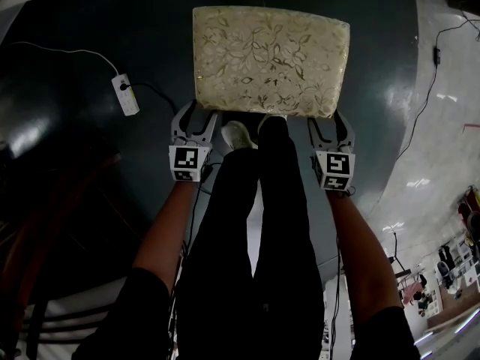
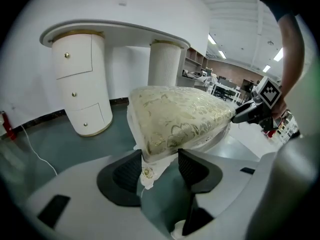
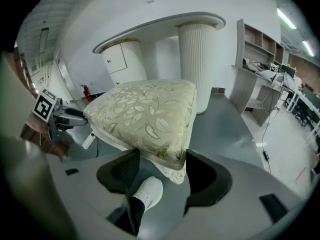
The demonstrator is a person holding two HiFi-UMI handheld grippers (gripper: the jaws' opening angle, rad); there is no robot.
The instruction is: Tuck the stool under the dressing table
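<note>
Left gripper [image 1: 196, 117]: jaws wide, pinching the near left corner of the stool [image 1: 270, 58]. Right gripper [image 1: 330, 123]: same grip on the near right corner. Stool stands just ahead of both on the dark floor [image 1: 90, 21]. Dressing table [image 2: 125, 31] lies beyond the stool, apart from it.

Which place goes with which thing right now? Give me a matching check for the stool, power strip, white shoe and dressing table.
Things: 1 stool; 2 power strip; 3 white shoe; 4 dressing table.
Places: A white, with drawers, beyond the stool; B on the dark floor, left of the stool in the head view; C near corners between the jaws of the left gripper and right gripper; D at the stool's near edge, between the grippers.
Pairs: 1-C, 2-B, 3-D, 4-A.
</note>
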